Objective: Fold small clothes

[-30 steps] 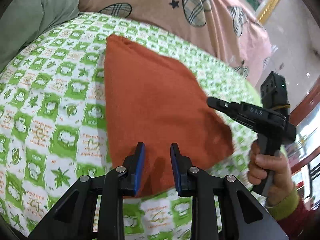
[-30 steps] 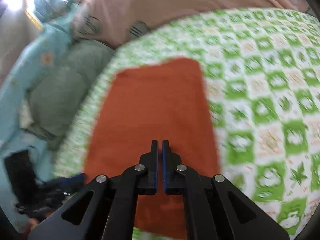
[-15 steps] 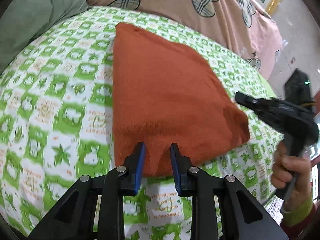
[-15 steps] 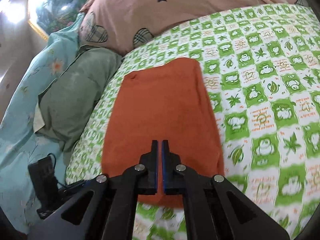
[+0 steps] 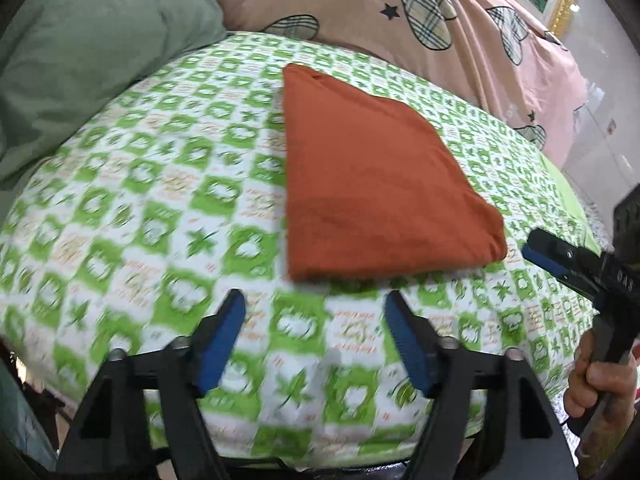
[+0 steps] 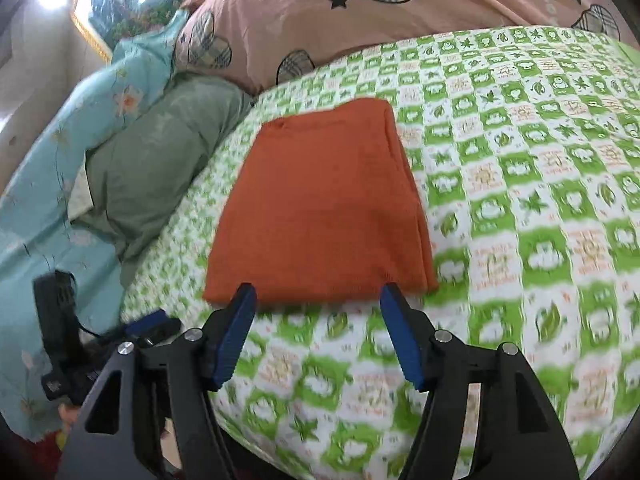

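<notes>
Left gripper (image 5: 312, 336): jaws spread, empty, short of the cloth.
Right gripper (image 6: 318, 330): jaws spread, empty.
Folded orange garment (image 5: 368, 184): flat on the green-checked sheet (image 5: 160, 208).

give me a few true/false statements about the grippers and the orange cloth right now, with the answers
1. The orange cloth lies folded flat on the green checked sheet. True.
2. The right gripper is clamped on the cloth's near edge. False: its jaws are wide open and hold nothing.
3. The left gripper is open, short of the cloth. True.
4. A blue pillow lies on top of the cloth. False: nothing lies on the cloth; the grey-green pillow sits beside the sheet.
5. A pink cover with plaid hearts lies beyond the cloth. True.
</notes>
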`<action>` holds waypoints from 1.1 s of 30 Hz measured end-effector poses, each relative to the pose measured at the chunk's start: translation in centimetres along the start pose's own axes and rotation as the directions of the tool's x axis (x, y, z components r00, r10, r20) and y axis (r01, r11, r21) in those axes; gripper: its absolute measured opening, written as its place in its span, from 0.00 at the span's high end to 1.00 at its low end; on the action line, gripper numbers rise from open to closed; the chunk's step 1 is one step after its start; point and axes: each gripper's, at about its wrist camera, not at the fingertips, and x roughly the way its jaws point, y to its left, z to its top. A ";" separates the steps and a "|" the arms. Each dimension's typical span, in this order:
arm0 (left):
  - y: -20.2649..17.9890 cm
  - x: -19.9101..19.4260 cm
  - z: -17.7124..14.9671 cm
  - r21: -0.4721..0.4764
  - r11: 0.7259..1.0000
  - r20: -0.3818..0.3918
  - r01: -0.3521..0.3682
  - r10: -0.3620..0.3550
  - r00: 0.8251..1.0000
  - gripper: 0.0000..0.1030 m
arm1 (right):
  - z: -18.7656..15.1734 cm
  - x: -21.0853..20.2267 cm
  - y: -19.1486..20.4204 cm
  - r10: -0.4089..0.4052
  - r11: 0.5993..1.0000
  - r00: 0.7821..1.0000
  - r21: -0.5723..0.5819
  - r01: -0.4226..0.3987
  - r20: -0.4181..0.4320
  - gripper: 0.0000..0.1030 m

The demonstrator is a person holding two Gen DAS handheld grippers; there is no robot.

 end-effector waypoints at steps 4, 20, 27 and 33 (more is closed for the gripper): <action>0.1 -0.7 -1.4 0.035 0.998 0.004 -0.059 0.059 0.998 0.21 | -1.5 0.5 0.6 -0.034 0.999 0.999 -0.040 0.032 -0.040 0.32; 1.1 -1.7 -3.0 0.073 0.977 -0.048 -0.201 0.205 0.978 0.21 | -3.2 -0.2 2.1 -0.122 0.979 0.988 -0.178 0.103 -0.099 0.21; -0.3 -4.1 -0.3 0.105 0.970 0.002 -0.221 0.222 0.975 0.20 | -1.6 -2.4 3.9 -0.114 0.967 0.991 -0.236 0.096 -0.064 0.10; -1.2 -4.8 2.2 0.115 0.963 0.044 -0.245 0.242 0.969 0.18 | -0.9 -2.4 4.4 -0.114 0.959 0.992 -0.267 0.098 -0.045 0.04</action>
